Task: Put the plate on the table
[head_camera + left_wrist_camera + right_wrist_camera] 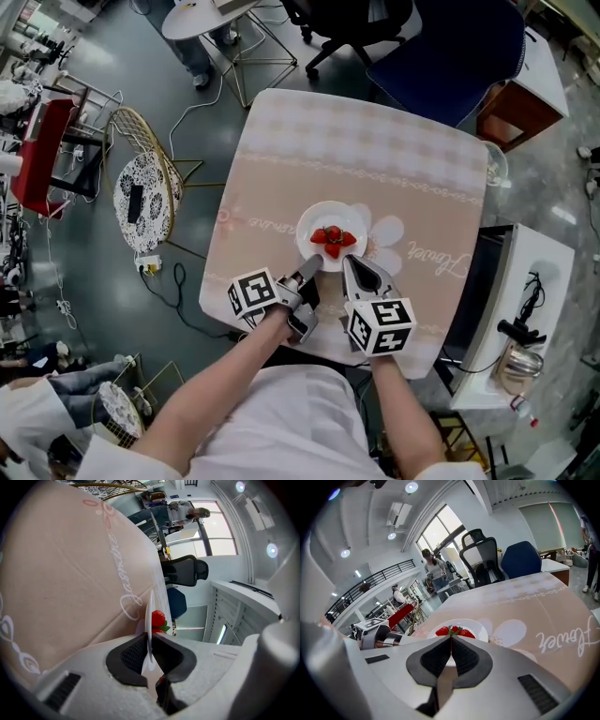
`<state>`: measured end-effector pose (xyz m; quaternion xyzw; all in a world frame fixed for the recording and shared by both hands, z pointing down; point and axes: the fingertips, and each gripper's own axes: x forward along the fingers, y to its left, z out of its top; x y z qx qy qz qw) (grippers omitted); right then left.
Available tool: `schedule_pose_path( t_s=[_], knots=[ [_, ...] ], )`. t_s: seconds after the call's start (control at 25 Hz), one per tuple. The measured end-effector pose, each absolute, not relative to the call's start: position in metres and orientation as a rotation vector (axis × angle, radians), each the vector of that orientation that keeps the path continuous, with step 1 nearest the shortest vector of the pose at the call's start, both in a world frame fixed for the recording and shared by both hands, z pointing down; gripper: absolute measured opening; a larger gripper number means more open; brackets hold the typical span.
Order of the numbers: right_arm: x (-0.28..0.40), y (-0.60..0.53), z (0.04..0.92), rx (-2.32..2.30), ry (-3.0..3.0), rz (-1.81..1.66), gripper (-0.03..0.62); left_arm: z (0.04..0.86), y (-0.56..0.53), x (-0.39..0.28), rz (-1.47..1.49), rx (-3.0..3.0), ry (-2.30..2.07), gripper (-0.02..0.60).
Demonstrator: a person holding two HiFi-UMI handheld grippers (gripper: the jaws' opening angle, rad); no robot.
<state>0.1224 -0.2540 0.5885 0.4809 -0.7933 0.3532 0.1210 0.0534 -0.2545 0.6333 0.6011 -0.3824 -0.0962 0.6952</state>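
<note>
A white plate (309, 220) with strawberries (333, 239) is near the front of the table (356, 141), which has a pink cloth. I cannot tell whether it rests on the cloth or hangs just above it. My left gripper (312, 267) is rolled on its side and shut on the plate's near rim. In the left gripper view the rim (149, 620) runs edge-on between the pads of the left gripper (150, 641), with a strawberry (158, 618) beyond. My right gripper (347, 262) is shut at the near right rim. In the right gripper view the right gripper (451, 639) points at the plate (476, 627).
A black office chair (347, 23) and a blue chair (450, 56) stand at the table's far side. A wire chair with a patterned cushion (145, 197) is on the left, and a white cabinet (525, 309) on the right. The table's front edge lies just under my hands.
</note>
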Motion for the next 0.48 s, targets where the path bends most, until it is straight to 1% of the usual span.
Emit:
schedule_pose_path(
  t_s=[0.2,0.48],
  knots=[
    [0.1158,-0.2519,0.5899,1.371,-2.325,1.038,0.005,0.6353,-0.2534,0.0531,-0.078,1.397,-0.905,0.025],
    [0.1141,-0.2502,0.5899,1.36,-2.329,1.044,0.005,0.6374,-0.2517,0.0538,0.119,1.494,-0.946,0.06]
  ],
)
